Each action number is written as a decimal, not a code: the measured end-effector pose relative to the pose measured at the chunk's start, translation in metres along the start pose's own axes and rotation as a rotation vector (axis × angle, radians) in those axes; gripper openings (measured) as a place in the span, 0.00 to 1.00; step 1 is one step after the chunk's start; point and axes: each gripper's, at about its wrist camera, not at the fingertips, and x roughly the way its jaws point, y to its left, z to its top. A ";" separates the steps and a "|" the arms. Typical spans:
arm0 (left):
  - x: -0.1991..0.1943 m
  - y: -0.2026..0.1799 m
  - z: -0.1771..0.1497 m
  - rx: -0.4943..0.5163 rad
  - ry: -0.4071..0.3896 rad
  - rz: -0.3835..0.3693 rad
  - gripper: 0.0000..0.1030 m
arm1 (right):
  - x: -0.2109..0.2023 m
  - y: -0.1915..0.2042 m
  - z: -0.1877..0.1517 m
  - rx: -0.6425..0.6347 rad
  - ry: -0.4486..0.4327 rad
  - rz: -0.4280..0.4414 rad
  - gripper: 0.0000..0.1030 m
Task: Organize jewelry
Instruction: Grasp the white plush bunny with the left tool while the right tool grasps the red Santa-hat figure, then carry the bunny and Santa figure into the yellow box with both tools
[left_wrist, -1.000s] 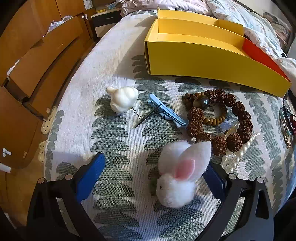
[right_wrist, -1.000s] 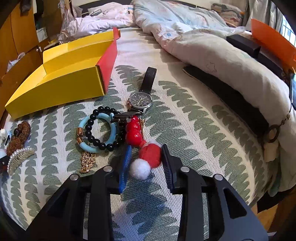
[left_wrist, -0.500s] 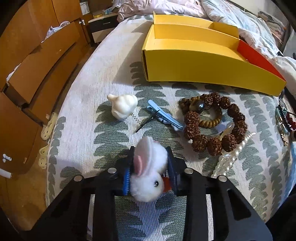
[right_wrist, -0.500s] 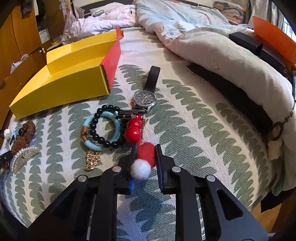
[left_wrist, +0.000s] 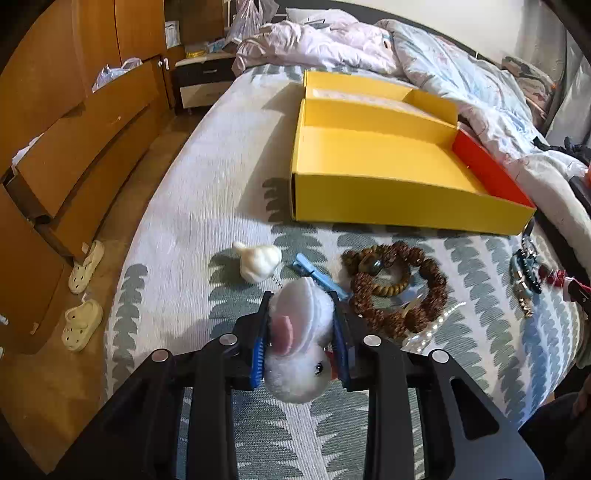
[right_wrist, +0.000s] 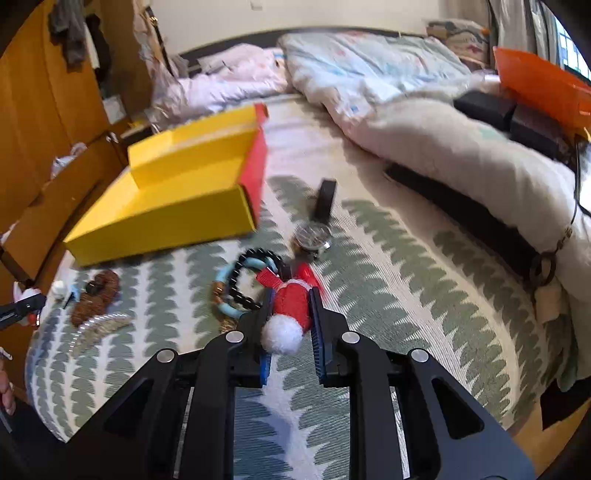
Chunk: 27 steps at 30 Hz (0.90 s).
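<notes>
The open yellow cardboard box with a red end wall (left_wrist: 373, 162) sits on the leaf-patterned bedspread (left_wrist: 192, 206), well apart from both held pieces, so I judge the carry across as the risky stretch. The left hand-held gripper (left_wrist: 300, 332) is clamped on a fluffy white rabbit-shaped plush clip (left_wrist: 299, 347), whose soft pile could compress and slip free. The right hand-held gripper (right_wrist: 290, 314) pinches a small red Santa-hat charm with a white pompom (right_wrist: 290, 314); its red tail lies against the black beaded bracelet (right_wrist: 245, 275) and might drag it along.
</notes>
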 end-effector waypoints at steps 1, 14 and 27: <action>0.000 0.000 0.001 0.001 -0.004 -0.003 0.29 | -0.003 0.002 0.001 -0.006 -0.013 0.005 0.17; -0.018 -0.009 0.036 -0.008 -0.087 -0.078 0.29 | -0.025 0.043 0.045 -0.073 -0.111 0.155 0.18; 0.014 -0.054 0.126 0.057 -0.113 -0.089 0.29 | 0.067 0.108 0.138 -0.187 -0.040 0.192 0.18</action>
